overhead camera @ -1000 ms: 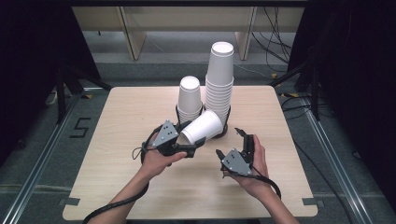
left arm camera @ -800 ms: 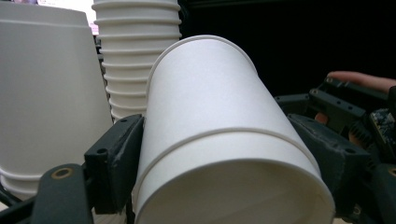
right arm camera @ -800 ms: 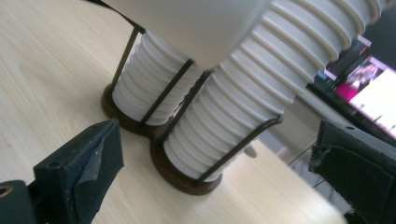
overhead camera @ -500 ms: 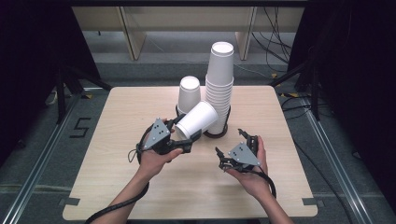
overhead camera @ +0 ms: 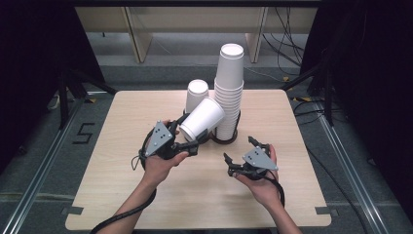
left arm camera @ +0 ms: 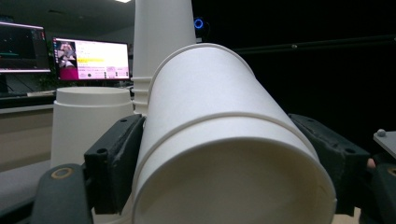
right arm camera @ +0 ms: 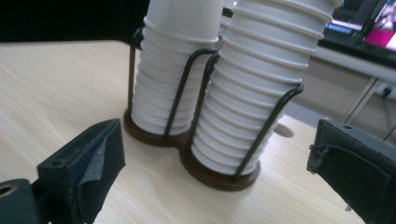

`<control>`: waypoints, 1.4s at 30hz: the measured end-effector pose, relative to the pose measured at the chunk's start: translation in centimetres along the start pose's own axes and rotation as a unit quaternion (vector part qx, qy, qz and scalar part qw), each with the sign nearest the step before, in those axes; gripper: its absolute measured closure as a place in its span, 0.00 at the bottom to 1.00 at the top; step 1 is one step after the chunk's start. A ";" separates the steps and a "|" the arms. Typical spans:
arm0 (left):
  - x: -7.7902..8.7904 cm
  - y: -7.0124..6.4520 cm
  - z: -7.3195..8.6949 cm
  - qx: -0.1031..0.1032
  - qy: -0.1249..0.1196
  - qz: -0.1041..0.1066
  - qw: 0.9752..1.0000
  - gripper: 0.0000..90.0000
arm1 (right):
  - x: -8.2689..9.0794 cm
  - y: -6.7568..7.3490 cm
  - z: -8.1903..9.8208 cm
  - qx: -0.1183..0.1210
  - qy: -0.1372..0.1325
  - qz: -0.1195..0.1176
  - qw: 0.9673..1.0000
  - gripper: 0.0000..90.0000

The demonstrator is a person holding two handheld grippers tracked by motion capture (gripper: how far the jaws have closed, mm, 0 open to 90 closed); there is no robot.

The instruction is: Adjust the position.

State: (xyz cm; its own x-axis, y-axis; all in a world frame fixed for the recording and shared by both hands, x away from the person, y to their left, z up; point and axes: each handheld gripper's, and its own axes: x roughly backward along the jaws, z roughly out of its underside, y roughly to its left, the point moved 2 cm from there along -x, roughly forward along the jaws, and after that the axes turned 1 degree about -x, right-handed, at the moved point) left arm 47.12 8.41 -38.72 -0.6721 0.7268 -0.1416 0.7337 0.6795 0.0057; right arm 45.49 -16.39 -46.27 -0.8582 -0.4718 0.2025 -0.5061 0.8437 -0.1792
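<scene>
My left gripper (overhead camera: 191, 134) is shut on a white paper cup (overhead camera: 202, 119), which it holds tilted above the table with the base toward the stacks. In the left gripper view the cup (left arm camera: 224, 140) sits between the black pads (left arm camera: 114, 158), mouth toward the camera. Behind it a tall stack of cups (overhead camera: 229, 92) and a short stack (overhead camera: 197, 95) stand upside down in a dark wire holder (overhead camera: 226, 139). My right gripper (overhead camera: 238, 148) is open near the front right; its jaws have just closed a little with nothing between them. It faces both stacks (right arm camera: 261, 93) in the holder (right arm camera: 210, 175).
The light wooden table (overhead camera: 122, 195) has dark floor and metal rails on either side. Monitors (left arm camera: 91, 58) glow in the distance behind the stacks. Cables lie on the floor beyond the far right corner.
My left gripper has carried the cup a little up and away from the person, toward the stacks. The right gripper has stayed where it was.
</scene>
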 end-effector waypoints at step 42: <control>-0.4 -0.2 -1.0 -0.021 -0.044 -0.022 0.999 0.24 | -0.1 -1.2 -3.0 -0.405 -0.108 -0.150 0.895 0.05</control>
State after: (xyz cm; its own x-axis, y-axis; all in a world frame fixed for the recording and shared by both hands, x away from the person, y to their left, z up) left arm 47.11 8.04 -37.69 -0.6903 0.6863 -0.2290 0.6978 0.7152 0.0397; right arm 46.44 -16.56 -43.17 -0.7348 -0.6733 -0.0821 -0.5634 0.5384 0.6267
